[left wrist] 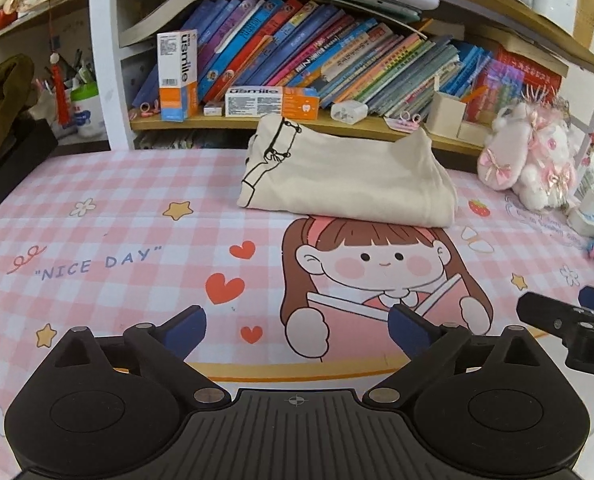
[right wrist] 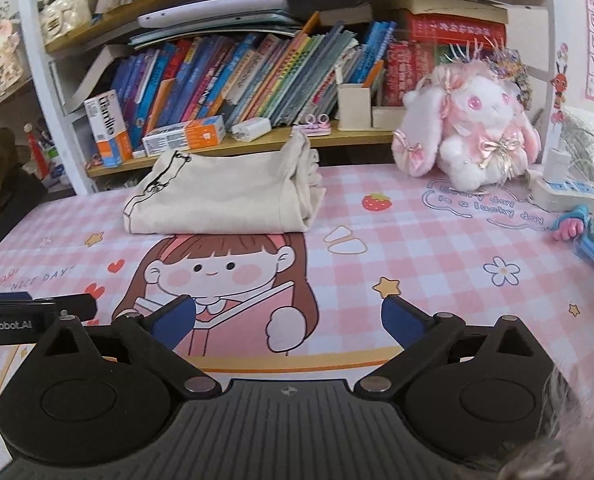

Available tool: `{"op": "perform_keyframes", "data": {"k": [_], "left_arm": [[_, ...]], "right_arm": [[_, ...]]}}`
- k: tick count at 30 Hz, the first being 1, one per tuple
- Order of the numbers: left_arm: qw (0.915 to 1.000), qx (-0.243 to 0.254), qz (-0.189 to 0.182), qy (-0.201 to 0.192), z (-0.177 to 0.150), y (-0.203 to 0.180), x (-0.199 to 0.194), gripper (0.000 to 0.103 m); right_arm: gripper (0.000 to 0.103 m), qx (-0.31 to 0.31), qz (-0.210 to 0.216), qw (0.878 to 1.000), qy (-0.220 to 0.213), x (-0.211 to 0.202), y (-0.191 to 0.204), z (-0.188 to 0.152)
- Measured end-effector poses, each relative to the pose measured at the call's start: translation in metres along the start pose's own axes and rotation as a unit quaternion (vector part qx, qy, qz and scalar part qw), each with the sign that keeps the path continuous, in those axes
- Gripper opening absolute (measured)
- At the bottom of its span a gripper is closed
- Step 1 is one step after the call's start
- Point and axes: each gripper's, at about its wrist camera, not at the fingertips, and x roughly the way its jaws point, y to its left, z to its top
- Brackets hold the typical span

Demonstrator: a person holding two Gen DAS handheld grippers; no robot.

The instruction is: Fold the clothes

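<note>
Left gripper, right gripper both hanging wide apart, holding nothing. Folded shirt sitting far back; bumping it could be messing up fold.

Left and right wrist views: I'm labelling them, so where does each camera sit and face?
Left wrist: behind the open left gripper, facing the folded garment; right gripper's tip at right edge.
Right wrist: behind the open right gripper, same direction; plush rabbit right.
Shared: garment, pink mat, bookshelf.
</note>
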Motion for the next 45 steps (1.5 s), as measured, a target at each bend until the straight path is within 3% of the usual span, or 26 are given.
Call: {"op": "perform_keyframes", "data": {"k": [45], "left_arm": [[1.0,0.0,0.01,-0.001,-0.0009,0.0006,-0.0018,0.103]], "right_arm": [[0.101,-0.007,0.001,1.0,0.028,0.0086,0.0063,-0.0007]]}}
